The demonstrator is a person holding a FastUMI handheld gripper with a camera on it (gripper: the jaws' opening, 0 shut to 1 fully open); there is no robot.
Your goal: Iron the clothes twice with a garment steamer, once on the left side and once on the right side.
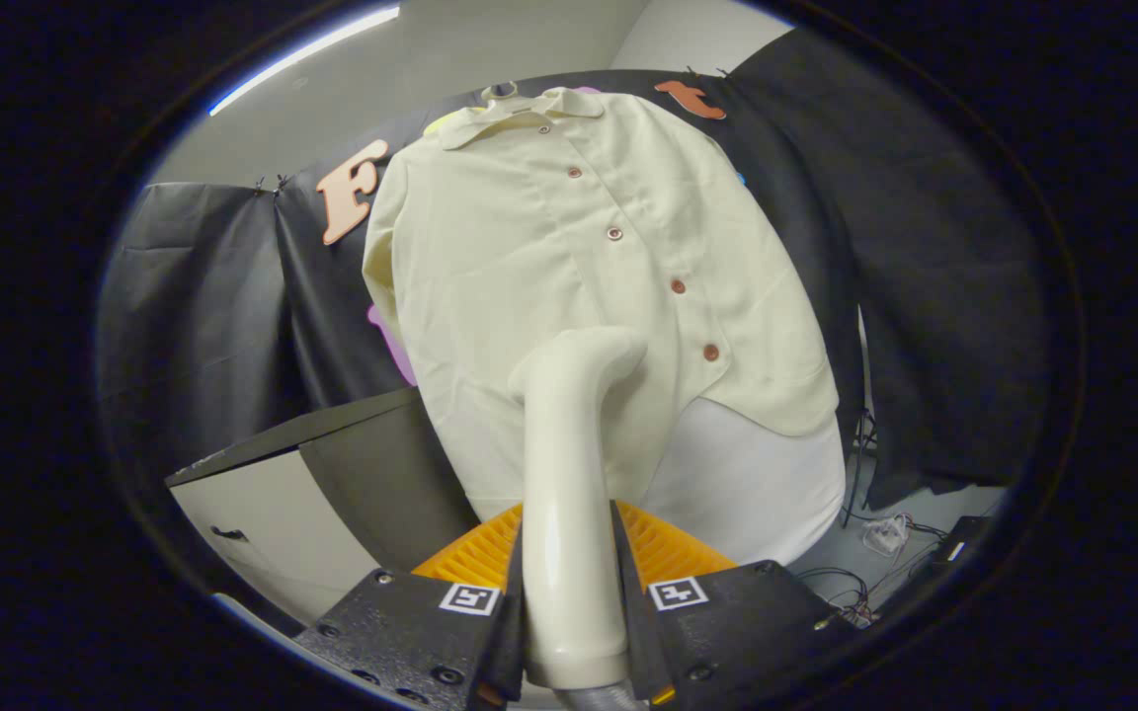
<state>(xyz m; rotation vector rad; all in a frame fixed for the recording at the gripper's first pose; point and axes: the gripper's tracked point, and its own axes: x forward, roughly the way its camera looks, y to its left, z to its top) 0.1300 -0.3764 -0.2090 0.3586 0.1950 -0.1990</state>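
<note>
Jaws tight on steamer (569,474), head against shirt (569,267)

Black cloth wall (925,247); ceiling strip light (302,54); cables (875,553), perhaps floor.

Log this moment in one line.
claw: shut on steamer | steamer head: at shirt, lower middle, left of buttons | shirt: hanging, buttoned

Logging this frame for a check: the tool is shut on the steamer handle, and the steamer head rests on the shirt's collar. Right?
Not the collar. The gripper view shows the steamer head low on the shirt, near the bottom button. The tool is shut on the steamer handle.
</note>
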